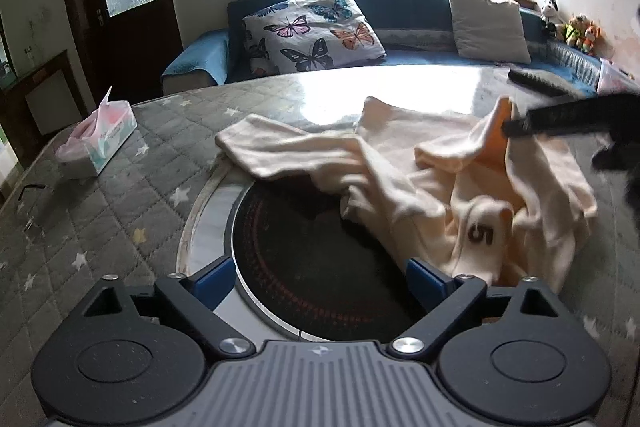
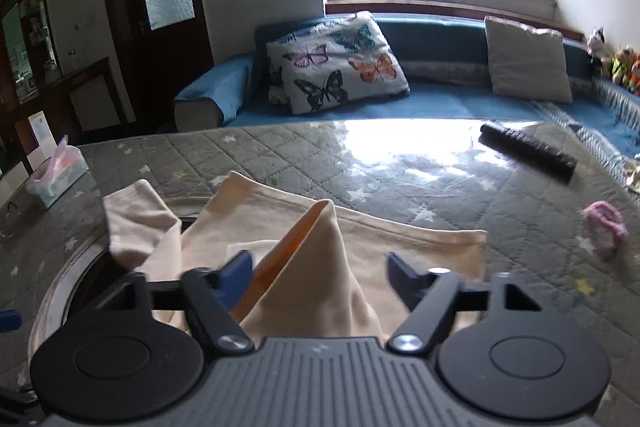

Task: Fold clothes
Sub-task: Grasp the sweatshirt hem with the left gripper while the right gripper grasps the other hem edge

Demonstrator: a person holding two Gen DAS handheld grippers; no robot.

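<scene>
Tongs point(image 2: 320, 275) straddle shirt point(image 2: 340, 267) — remote point(image 2: 528, 151), tissues point(image 2: 56, 175) nearby

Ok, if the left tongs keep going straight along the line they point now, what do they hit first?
Most likely the black round hob plate set into the table: it fills the gap between the open left tongs. The cream shirt lies just right of that line, its hem near the right-hand finger. Depth is hard to judge.

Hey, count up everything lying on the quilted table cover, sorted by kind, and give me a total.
Cream garment with a 5 on it: 1
Tissue box: 1
Black remote control: 1
Small pink cloth item: 1
Total: 4
</scene>
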